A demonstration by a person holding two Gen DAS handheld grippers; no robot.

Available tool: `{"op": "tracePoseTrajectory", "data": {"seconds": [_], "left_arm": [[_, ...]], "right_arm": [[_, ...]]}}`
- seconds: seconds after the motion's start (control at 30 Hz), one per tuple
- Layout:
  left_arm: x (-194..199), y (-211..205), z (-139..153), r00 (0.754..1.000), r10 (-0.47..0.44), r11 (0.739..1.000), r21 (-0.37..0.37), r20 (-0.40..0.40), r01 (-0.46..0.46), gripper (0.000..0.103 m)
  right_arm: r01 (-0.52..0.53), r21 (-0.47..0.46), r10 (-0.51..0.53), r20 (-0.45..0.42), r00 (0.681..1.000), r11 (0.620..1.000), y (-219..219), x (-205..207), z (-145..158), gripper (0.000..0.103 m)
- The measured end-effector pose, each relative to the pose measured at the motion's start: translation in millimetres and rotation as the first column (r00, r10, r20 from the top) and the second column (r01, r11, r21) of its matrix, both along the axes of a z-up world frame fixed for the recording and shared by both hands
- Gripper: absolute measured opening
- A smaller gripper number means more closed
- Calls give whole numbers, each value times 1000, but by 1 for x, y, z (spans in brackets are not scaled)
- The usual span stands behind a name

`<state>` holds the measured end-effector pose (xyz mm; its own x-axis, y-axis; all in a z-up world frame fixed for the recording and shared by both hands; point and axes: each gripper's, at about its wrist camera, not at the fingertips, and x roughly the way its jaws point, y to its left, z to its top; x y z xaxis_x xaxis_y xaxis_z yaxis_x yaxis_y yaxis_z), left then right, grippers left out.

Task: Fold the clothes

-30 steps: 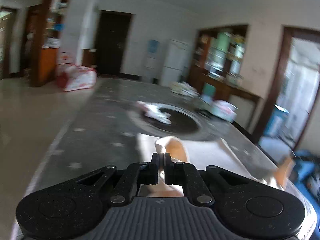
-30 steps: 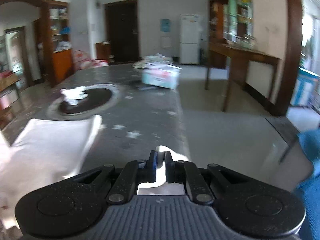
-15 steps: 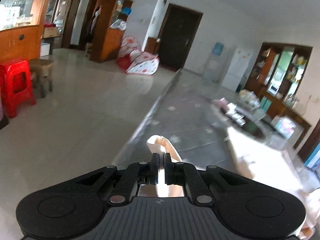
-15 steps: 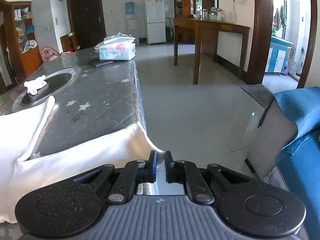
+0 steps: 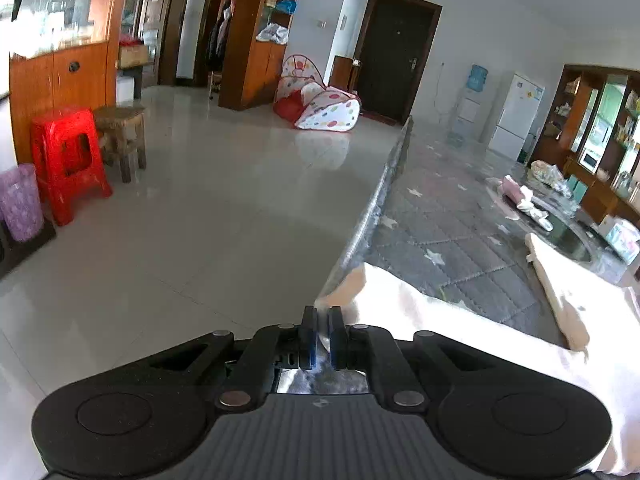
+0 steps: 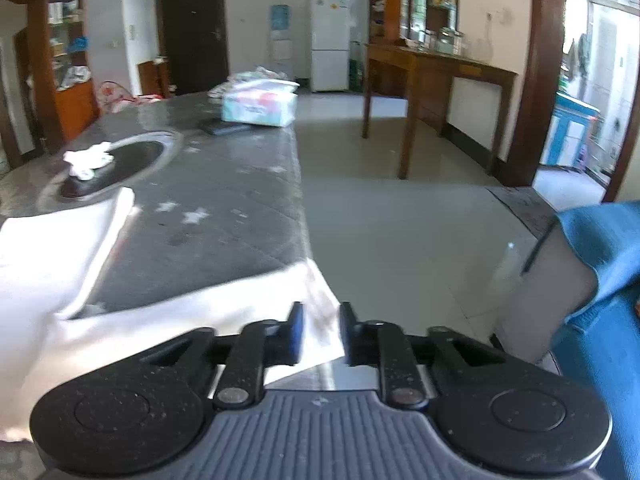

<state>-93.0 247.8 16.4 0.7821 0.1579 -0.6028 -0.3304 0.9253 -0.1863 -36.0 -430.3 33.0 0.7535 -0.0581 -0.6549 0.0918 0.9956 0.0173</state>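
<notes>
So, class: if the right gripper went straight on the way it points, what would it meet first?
The right gripper would meet the white garment first: its corner lies between the open fingers at the table edge. Beyond looks like bare floor, though depth is unclear.

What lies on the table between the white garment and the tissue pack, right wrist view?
Mostly bare grey table, then a dark flat object just before the tissue pack, beyond the white garment.

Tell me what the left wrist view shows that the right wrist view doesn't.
Left wrist only: the red stool, the spotted play tent and the left tool, jaws nearly closed.

Right wrist only: the wooden side table, the blue cloth and the right tool, jaws apart around the garment's corner.

Both: the white garment, the dark table, the white fridge.
</notes>
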Motion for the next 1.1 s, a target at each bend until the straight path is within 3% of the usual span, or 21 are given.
{"op": "tracePoseTrajectory", "data": {"seconds": [0.2,0.4,0.5,0.63,0.73,0.83,0.97,1.1], "left_arm": [[-2,-7,11,1000,-3,1000,27,12,3,7],[-7,-54,27,978,-205,979,0,48,205,9],[-7,-88,33,940,-337,941,7,58,337,11],[-9,-135,36,857,-511,860,22,63,510,13],[-12,-161,33,799,-597,802,35,62,597,12],[-16,-172,24,767,-639,769,26,49,639,12],[-16,-168,9,771,-637,771,1,4,637,12],[-17,-146,1,796,-606,795,-44,-6,605,12]], "right_arm": [[-210,9,210,3,978,978,45,-8,13,44],[-441,-5,441,-32,897,897,108,-15,13,51],[-525,-20,523,-51,851,851,138,-20,11,53],[-617,-38,614,-68,787,786,171,-28,7,55],[-680,-62,675,-81,733,731,190,-36,2,55],[-733,-78,725,-103,680,676,206,-45,-3,55],[-764,-87,754,-127,645,639,210,-53,-8,55],[-768,-75,756,-137,640,636,203,-52,-7,56]]}}
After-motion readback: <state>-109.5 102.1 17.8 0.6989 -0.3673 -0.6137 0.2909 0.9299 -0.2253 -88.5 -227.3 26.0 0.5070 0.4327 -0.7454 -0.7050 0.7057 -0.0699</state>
